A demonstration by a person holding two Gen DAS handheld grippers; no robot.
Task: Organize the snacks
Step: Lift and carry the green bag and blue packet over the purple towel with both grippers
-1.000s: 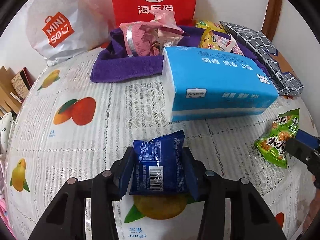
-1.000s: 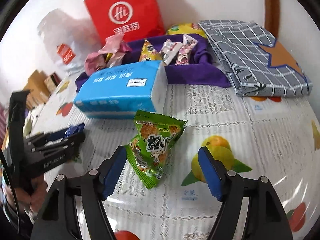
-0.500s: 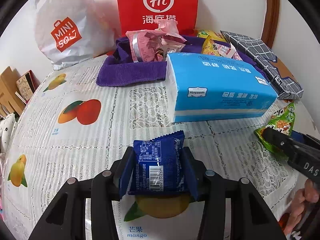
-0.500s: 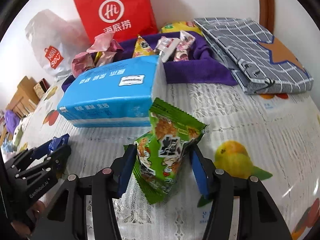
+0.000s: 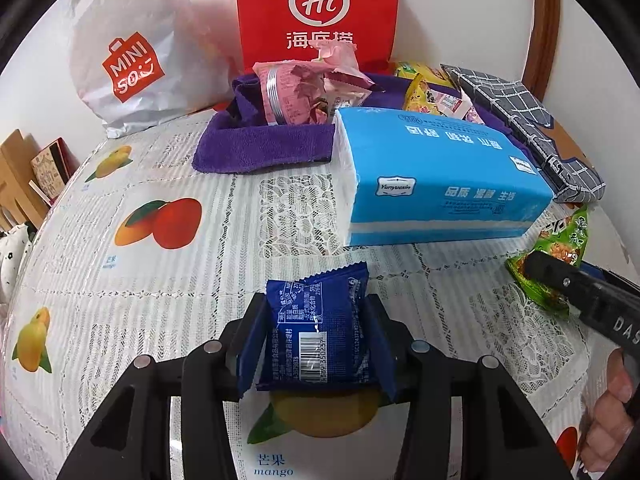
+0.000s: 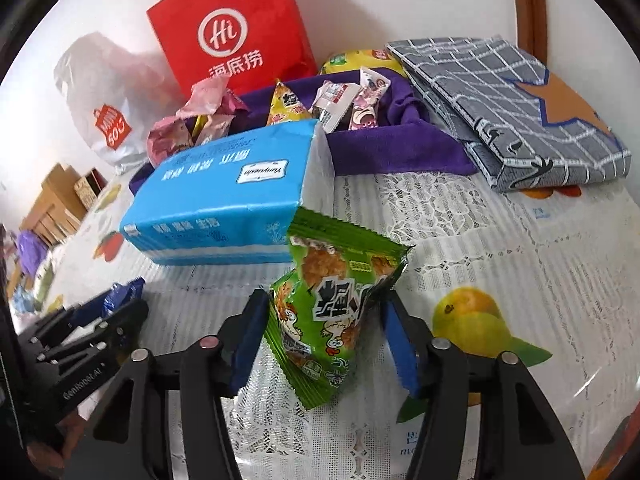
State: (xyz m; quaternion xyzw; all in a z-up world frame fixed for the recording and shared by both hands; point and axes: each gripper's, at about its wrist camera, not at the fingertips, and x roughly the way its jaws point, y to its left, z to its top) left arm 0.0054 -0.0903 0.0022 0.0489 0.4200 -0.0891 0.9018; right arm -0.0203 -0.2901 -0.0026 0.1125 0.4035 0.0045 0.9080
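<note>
Jaws clamping blue packet (image 5: 320,332), green snack (image 6: 334,312), Yunyuexin tissues (image 5: 436,184)

Right gripper (image 6: 324,340) fingers closed from wide apart onto green snack packet (image 6: 334,316), packet lifted upright.

The tablecloth (image 5: 168,280) is white lace printed with orange and yellow fruit. The tissue pack (image 5: 436,184) is bright blue with white ends. One snack packet (image 5: 320,336) is dark blue, another (image 6: 332,312) green. A purple towel (image 5: 264,148), red bag (image 5: 316,12) and grey checked cloth (image 6: 508,108) lie behind.
</note>
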